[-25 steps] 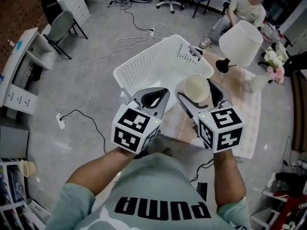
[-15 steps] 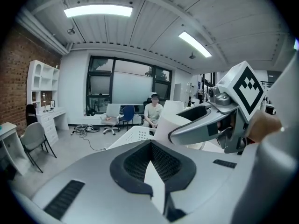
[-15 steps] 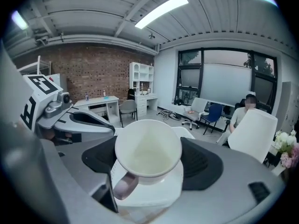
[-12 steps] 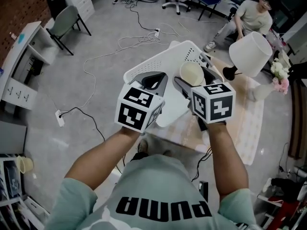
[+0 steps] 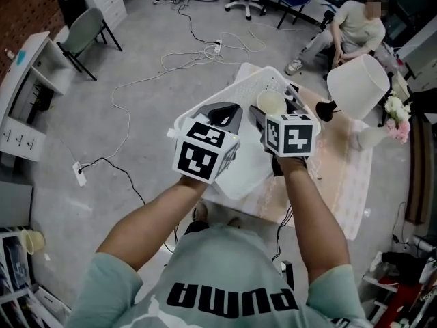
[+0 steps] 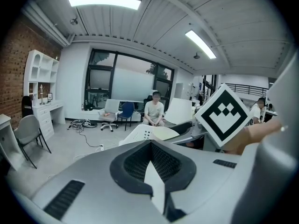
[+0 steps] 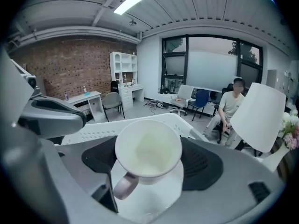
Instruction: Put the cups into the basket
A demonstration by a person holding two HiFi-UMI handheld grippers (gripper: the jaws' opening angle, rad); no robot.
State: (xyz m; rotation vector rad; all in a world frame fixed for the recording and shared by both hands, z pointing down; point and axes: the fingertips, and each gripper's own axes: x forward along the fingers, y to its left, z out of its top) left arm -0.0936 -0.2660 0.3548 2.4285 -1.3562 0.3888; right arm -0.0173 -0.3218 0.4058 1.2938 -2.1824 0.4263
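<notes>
Grey concrete floor [image 5: 136,60] strewn with loose cables fills most of the head view, and at its middle a white perforated plastic basket [image 5: 254,79] stands at the near edge of a desk covered with a pale cloth [image 5: 341,176]. To the right of the basket on that desk are a lamp with a white conical shade and black base [image 5: 358,87] and, further right, a bunch of pink and white flowers [image 5: 397,118]. Beyond the basket a seated person in a light shirt [image 5: 355,26] sits among office chairs, and far to its left a grey chair [image 5: 82,36] stands by a white side table. The right gripper [image 5: 274,108], carrying its black-and-white marker cube, is clamped on a cream ceramic cup with a rounded handle [image 5: 270,101]; the right gripper view shows the cup [image 7: 148,148] held between the black pads with its empty mouth turned towards the camera and its handle pointing down and to the left. Seen from the head, the cup is held over the far half of the basket, and the basket's holed rim shows just behind it in the right gripper view. The left gripper [image 5: 220,113] is held just beside the right one, over the basket's near left part; its own view shows the black pads brought together with nothing between them [image 6: 152,171], and the basket rim and the other gripper's marker cube lie beyond them.
</notes>
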